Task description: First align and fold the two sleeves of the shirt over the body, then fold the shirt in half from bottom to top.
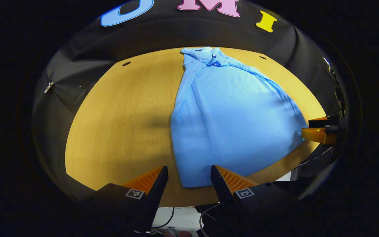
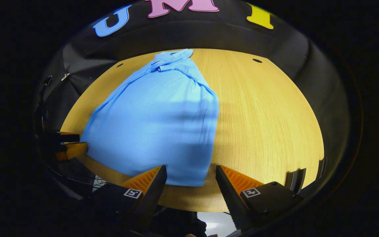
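Note:
A light blue shirt (image 1: pixel 232 118) lies flat on the wooden table (image 1: pixel 120 121), collar at the far end, both sleeves lying folded over the body. My left gripper (image 1: pixel 189 174) is open, and the shirt's near-left hem corner lies between its fingers. In the right gripper view the same shirt (image 2: pixel 156 125) spreads across the table (image 2: pixel 265 115), and my right gripper (image 2: pixel 191 174) is open around the near-right hem corner. Each gripper appears at the side of the other's view: the right one (image 1: pixel 319 130) at the hem's right end, the left one (image 2: pixel 69 144) at its left end.
Black cloth walls ring the table on the far and side edges. Two small dark holes (image 1: pixel 126 63) (image 1: pixel 263 57) sit in the tabletop near the back. Cables (image 1: pixel 314 158) hang below the table's near edge. Bare wood lies on either side of the shirt.

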Motion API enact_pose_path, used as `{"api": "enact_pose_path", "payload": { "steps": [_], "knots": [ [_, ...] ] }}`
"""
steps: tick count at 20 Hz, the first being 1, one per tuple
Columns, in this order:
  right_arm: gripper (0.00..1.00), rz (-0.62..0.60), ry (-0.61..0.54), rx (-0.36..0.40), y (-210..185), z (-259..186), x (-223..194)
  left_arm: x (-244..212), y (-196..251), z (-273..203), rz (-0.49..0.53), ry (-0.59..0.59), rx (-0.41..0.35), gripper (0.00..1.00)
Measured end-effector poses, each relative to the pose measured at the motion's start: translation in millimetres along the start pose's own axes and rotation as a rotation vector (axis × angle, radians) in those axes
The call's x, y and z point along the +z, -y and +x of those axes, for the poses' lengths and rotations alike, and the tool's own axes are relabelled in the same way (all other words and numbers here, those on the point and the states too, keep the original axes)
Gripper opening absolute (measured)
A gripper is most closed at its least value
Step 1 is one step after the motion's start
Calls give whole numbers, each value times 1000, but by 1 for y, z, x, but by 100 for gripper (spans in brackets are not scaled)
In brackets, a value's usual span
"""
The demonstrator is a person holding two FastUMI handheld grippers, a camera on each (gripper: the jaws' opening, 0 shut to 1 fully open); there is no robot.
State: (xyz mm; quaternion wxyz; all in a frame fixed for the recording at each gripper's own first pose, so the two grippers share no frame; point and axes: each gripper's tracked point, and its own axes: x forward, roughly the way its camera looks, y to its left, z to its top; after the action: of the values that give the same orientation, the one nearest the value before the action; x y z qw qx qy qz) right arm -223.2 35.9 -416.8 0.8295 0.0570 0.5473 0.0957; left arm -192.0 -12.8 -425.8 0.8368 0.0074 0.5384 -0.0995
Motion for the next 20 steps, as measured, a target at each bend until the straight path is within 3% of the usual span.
{"api": "enact_pose_path", "payload": {
  "steps": [5,6,7,8,9,10,11,12,13,14,17,19,20],
  "knots": [
    [94,-36,-12,-22,0,4,-3,-2,4,5,-36,-12,-22,85],
    [90,-45,-13,-23,0,5,-3,-2,7,7,-41,-11,-27,84],
    [85,-45,-14,-19,-3,5,-3,-2,9,8,-31,-12,-35,80],
    [81,-47,-14,-16,-5,4,-3,-1,12,7,-15,-8,-45,65],
    [76,-49,-16,-9,-8,6,-4,-1,17,6,2,-8,-54,61],
    [63,-49,-12,-6,-10,5,-2,-1,20,8,14,-7,-63,42],
    [55,-49,-14,6,-13,6,-2,0,24,8,22,-7,-70,43],
    [44,-43,-11,15,-15,5,-2,-1,26,8,26,-5,-74,25],
    [37,-32,-15,28,-18,5,-2,-1,27,9,21,-5,-76,20],
    [22,-15,-10,34,-21,7,-1,1,27,9,7,-3,-77,12],
    [5,39,10,70,-22,6,8,7,25,12,-91,5,-76,6],
    [11,42,32,70,-20,5,16,11,26,14,-77,14,-71,6],
    [5,42,48,72,-20,4,23,17,27,13,-68,24,-69,6]
  ]
}}
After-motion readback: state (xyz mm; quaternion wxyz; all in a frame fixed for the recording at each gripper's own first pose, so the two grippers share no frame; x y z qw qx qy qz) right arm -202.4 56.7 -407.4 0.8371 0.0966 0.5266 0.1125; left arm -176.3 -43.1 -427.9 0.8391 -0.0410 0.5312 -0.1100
